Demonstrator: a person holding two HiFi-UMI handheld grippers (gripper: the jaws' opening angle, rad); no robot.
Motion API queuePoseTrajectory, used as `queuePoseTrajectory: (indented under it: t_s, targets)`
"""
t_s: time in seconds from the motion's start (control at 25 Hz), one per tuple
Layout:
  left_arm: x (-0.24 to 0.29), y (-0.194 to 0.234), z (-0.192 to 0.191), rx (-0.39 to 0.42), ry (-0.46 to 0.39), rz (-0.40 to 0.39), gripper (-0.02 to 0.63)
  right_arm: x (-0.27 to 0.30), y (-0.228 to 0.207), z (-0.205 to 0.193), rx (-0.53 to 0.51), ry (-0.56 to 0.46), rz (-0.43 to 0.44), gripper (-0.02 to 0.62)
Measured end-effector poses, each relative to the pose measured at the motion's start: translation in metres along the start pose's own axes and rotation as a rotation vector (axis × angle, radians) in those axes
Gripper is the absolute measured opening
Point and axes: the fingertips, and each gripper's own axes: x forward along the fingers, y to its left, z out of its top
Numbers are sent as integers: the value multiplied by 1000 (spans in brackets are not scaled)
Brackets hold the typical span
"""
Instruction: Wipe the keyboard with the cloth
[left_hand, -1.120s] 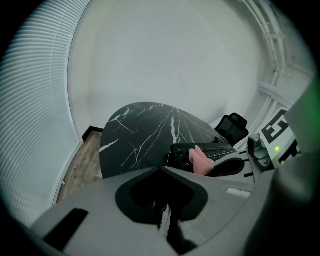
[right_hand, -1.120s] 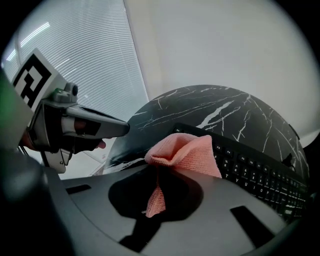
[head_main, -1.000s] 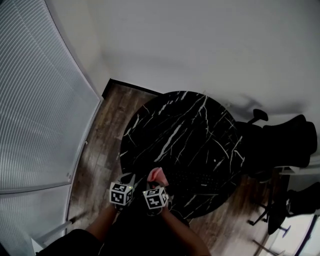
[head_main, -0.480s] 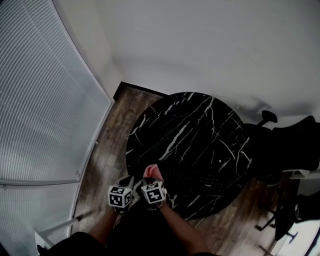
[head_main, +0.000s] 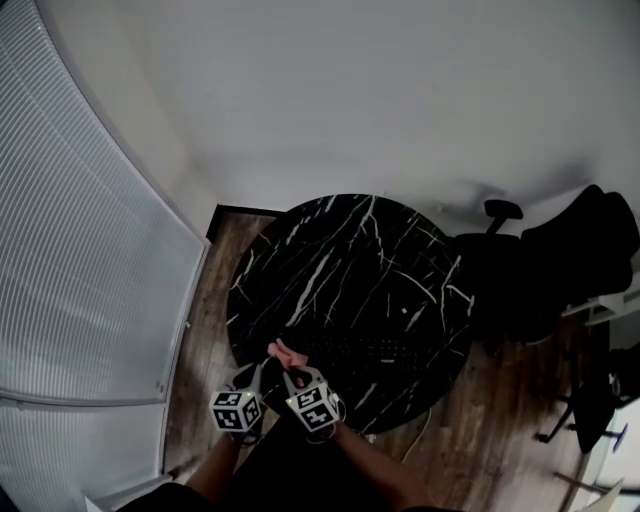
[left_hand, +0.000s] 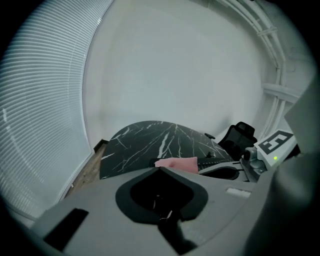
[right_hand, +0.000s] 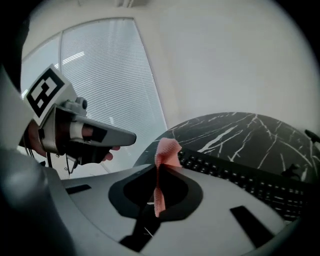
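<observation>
A black keyboard (head_main: 372, 352) lies along the near edge of the round black marble table (head_main: 340, 260). My right gripper (head_main: 290, 367) is shut on a pink cloth (head_main: 285, 353), held just above the keyboard's left end. In the right gripper view the cloth (right_hand: 165, 152) is pinched between the jaws (right_hand: 157, 169) and sticks up past the tips, with the keyboard (right_hand: 240, 175) just beyond. My left gripper (head_main: 255, 374) hovers close beside it on the left, off the table's edge. Its jaws (left_hand: 160, 170) are shut with nothing between them; the cloth (left_hand: 176, 163) shows ahead of them.
A black office chair (head_main: 520, 270) stands at the table's right, and another dark chair (head_main: 590, 400) sits further right. Window blinds (head_main: 70, 260) fill the left side. Wooden floor (head_main: 200, 320) surrounds the table, and a cable (head_main: 415, 430) hangs off its near edge.
The head view has swung, so the table sits further left. Both grippers stay side by side at the near edge, the right one still holding the cloth at the keyboard's left end.
</observation>
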Motion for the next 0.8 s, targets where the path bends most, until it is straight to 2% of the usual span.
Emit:
queuePoseTrajectory:
  t_s: [0.2,0.4,0.6,0.8]
  targets:
    - [-2,-77,5,72,-33,-71,-2,-85,-39,-12,-64,-84,-146,6]
    - [-14,-148,1,125,-76,-124,-2,-169,-64,-27,-41,-164,-249,5]
    - [-45,-209,1,178,-140,-143,-2,-240,-83,-26,35,-285,-323,5]
    - [-90,-249,26,231,-252,-134,-2,-305,-90,-6,34,-393,-396,5]
